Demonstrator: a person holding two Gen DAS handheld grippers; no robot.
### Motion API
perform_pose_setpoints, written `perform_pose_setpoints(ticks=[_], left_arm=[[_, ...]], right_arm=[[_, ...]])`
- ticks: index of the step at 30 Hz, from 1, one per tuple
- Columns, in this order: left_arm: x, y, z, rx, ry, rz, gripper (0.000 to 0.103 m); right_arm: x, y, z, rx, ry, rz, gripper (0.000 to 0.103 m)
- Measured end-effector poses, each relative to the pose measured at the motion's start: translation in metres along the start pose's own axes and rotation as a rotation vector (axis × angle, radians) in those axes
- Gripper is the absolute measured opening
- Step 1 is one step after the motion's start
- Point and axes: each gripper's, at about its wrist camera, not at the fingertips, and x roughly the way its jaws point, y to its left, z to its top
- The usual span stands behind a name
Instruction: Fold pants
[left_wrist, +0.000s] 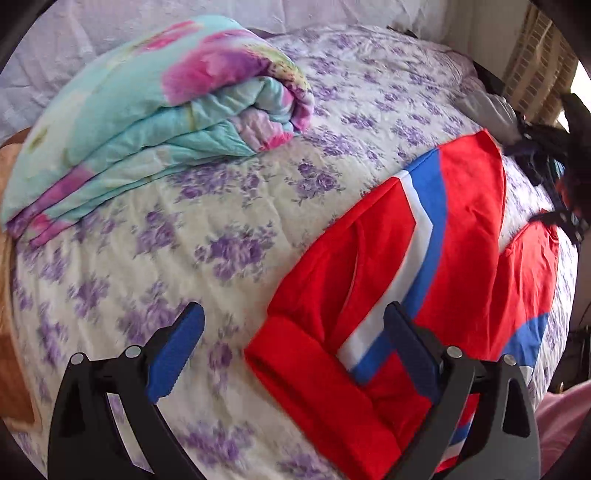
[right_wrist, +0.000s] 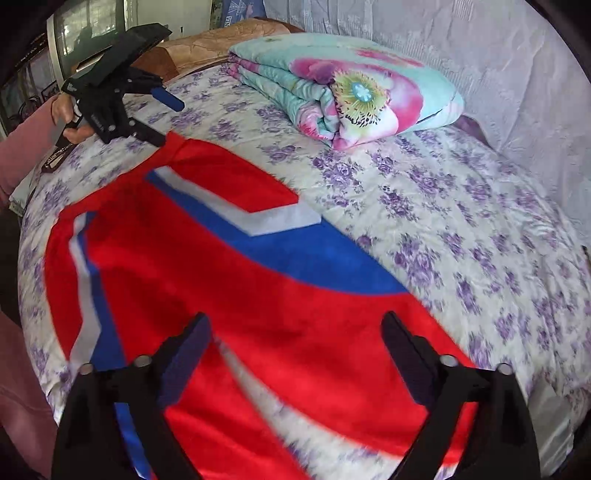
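Red pants (left_wrist: 469, 221) with blue and white stripes lie spread flat on a purple-flowered bedspread (left_wrist: 184, 240). In the left wrist view my left gripper (left_wrist: 293, 317) is open. Its right finger hangs over the pants' folded red end (left_wrist: 306, 373), its left finger over bare bedspread, and nothing is gripped. In the right wrist view my right gripper (right_wrist: 297, 321) hovers open above the wide red part of the pants (right_wrist: 258, 295), its pads apart from the cloth. That view also shows the left gripper (right_wrist: 171, 123) at the pants' far end, held by a hand (right_wrist: 70, 122).
A folded teal quilt (left_wrist: 147, 122) with pink flowers lies at the back of the bed (right_wrist: 343, 81). White curtain cloth (right_wrist: 480, 55) hangs behind it. Brown bedding (right_wrist: 221, 40) lies at the bed's far left end. Open bedspread (right_wrist: 480, 221) stretches right of the pants.
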Motion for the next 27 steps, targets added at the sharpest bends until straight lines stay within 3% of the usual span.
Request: perform_pose_setpoints(ticks=[2,4,11,14,17,18,20,21,23,27], left_arm=[[0.016,0.004,0.008,0.037,0.036,-0.025,0.093],[0.027,0.002,0.013,0.083,0.077,-0.038,0.082],[0.048,-0.012,0.028,0.243,0.161,-0.086,0.079],[0.061,-0.016,0.035,0.279,0.219,-0.114,0.067],[0.069,-0.018,0.042,0.298,0.247,-0.152,0.054],[0.069,-0.019,0.044,0.297,0.251,-0.174,0.046],[0.069,-0.02,0.045,0.301,0.253,-0.202,0.034],[0.069,-0.022,0.045,0.306,0.25,-0.206,0.027],[0.065,-0.024,0.045,0.32,0.234,-0.185,0.012],[0.052,-0.032,0.042,0.305,0.178,-0.172,0.007]], right_arm=[[0.019,-0.018,0.01,-0.005,0.019,0.039,0.083],[0.036,-0.03,0.021,-0.033,0.037,0.058,0.081],[0.085,-0.048,0.041,-0.165,0.113,0.128,0.077],[0.104,-0.057,0.049,-0.175,0.147,0.158,0.07],[0.12,-0.065,0.053,-0.184,0.179,0.163,0.059],[0.123,-0.066,0.053,-0.185,0.189,0.179,0.051],[0.123,-0.063,0.052,-0.197,0.19,0.213,0.03],[0.119,-0.06,0.05,-0.217,0.182,0.215,0.011],[0.109,-0.054,0.046,-0.244,0.164,0.204,0.007],[0.076,-0.048,0.038,-0.225,0.104,0.186,0.006]])
